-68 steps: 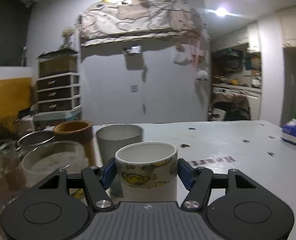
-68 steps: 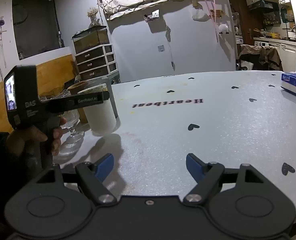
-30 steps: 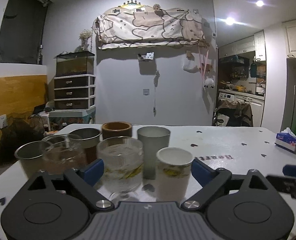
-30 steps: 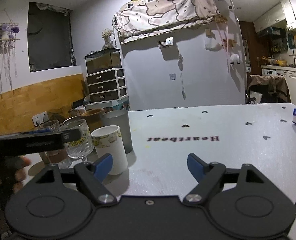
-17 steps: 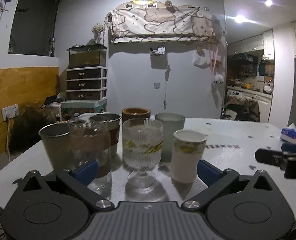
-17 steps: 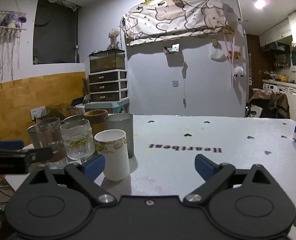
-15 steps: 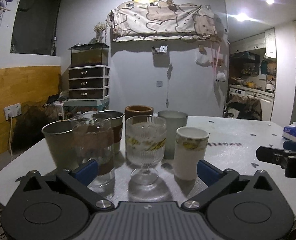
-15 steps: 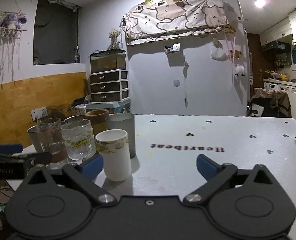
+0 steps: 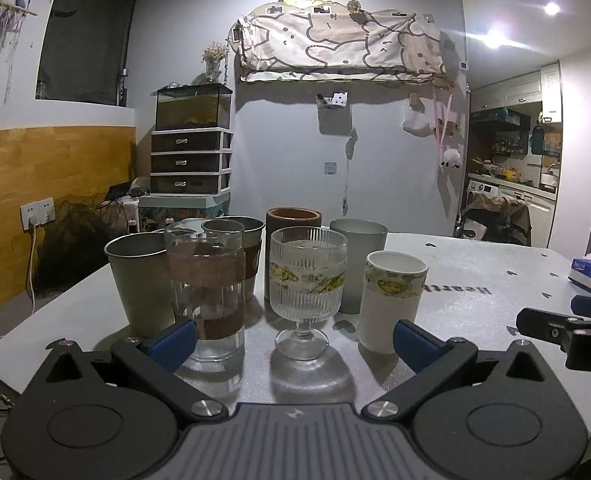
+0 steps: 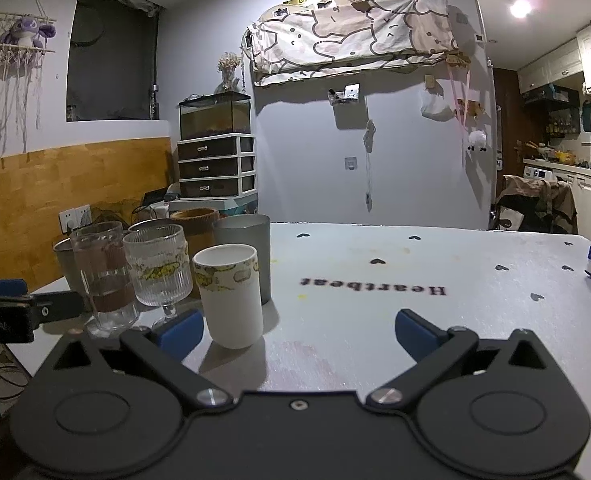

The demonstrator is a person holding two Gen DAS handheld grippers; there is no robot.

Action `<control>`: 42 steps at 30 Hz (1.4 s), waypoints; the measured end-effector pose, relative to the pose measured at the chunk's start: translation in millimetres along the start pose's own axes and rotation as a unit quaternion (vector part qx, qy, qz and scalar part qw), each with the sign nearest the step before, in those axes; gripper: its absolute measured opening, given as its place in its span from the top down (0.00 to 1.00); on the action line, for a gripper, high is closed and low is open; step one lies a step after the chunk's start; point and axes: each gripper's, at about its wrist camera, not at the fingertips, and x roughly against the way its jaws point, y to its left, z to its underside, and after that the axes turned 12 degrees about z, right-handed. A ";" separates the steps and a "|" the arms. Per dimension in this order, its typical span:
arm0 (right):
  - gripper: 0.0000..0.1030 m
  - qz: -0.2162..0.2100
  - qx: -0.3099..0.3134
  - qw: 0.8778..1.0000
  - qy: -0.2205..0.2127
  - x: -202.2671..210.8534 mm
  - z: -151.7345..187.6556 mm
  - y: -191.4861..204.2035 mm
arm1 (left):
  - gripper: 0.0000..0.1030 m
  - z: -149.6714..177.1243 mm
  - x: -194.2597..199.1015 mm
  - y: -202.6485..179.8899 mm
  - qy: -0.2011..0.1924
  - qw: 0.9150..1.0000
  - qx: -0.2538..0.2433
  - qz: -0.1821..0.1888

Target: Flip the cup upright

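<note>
Left wrist view: the left tool (image 9: pixel 293 340) is wide open and holds nothing. Its two blue fingers (image 9: pixel 174 339) stick out over the near edge of the surface (image 9: pixel 475 264). The cup (image 9: pixel 391 300) is white with a yellow picture band near the top. It stands upright on the surface with its mouth up. It is just past the right finger of the left tool, not touching it. Just left of the cup is a ribbed glass (image 9: pixel 306 280) on a stem. Behind the cup is a grey cup (image 9: pixel 355 264). Left of the ribbed glass is a tall glass (image 9: pixel 205 288) with a brown band. Further left of the cup is a metal cup (image 9: pixel 141 280). A brown pot (image 9: pixel 293 220) stands at the back, behind the ribbed glass. Far right of the cup is a tissue box (image 9: pixel 589 272). The right tool (image 9: pixel 571 328) pokes in at the right edge, well apart from the cup.

Right wrist view: the right tool (image 10: pixel 297 330) is wide open too and holds nothing. The cup (image 10: pixel 229 296) stands upright just beside the left finger (image 10: pixel 179 330) of this tool. I cannot tell if they touch. The ribbed glass (image 10: pixel 157 270) and the tall glass (image 10: pixel 103 276) are left of the cup. The grey cup (image 10: pixel 247 248) is right behind it. The left tool (image 10: pixel 15 310) shows at the left edge, away from the cup. The word "Heartbeat" (image 10: pixel 373 288) is printed on the surface to the right of the cup.
</note>
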 end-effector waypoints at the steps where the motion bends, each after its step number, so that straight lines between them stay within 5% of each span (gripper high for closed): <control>1: 0.00 0.001 0.000 1.000 0.000 0.0 0.2 0.0 | 0.00 0.3 0.4 0.2 0.000 1.000 0.000 0.000; 42: 0.00 0.003 0.002 1.000 0.000 2.0 0.9 -2.2 | 0.00 2.9 1.2 1.0 0.003 1.000 0.000 -0.006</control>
